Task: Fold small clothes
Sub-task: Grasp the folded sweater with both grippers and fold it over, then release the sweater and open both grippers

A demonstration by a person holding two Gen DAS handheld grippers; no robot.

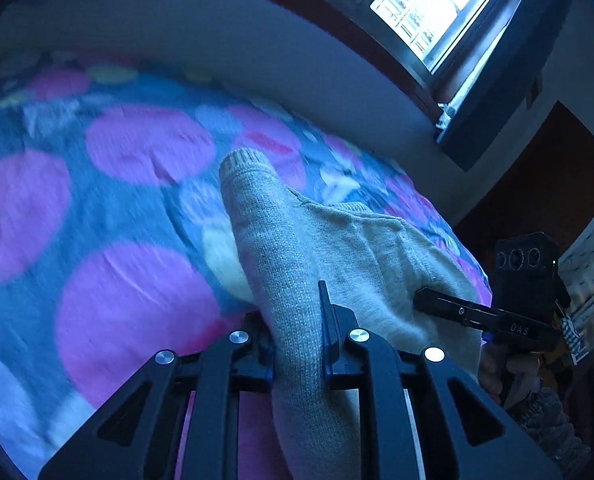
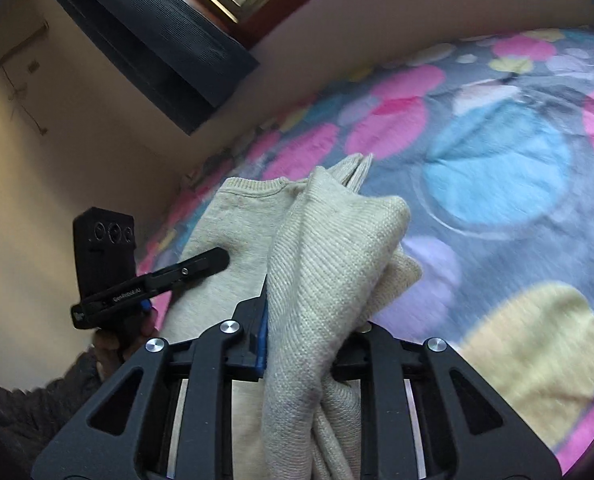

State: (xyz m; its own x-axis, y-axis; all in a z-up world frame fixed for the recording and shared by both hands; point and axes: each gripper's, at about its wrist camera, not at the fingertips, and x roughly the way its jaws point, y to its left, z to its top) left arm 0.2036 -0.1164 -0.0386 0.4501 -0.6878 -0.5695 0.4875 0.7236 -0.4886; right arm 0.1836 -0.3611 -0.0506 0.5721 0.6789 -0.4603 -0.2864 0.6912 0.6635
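Note:
A small beige knit sweater (image 1: 361, 248) hangs over the bed, held up by both grippers. My left gripper (image 1: 297, 332) is shut on a sleeve or edge fold of the sweater, which runs forward between its jaws. My right gripper (image 2: 309, 336) is shut on a bunched fold of the same sweater (image 2: 329, 248). In the left wrist view the right gripper (image 1: 425, 296) shows at the right, its fingers on the cloth. In the right wrist view the left gripper (image 2: 221, 258) shows at the left against the sweater's neck side.
A bed with a grey blanket (image 1: 137, 208) printed with pink, blue and yellow circles lies below, also in the right wrist view (image 2: 497, 184). A wall, a window (image 1: 425, 4) and a dark curtain (image 2: 145, 40) stand behind it.

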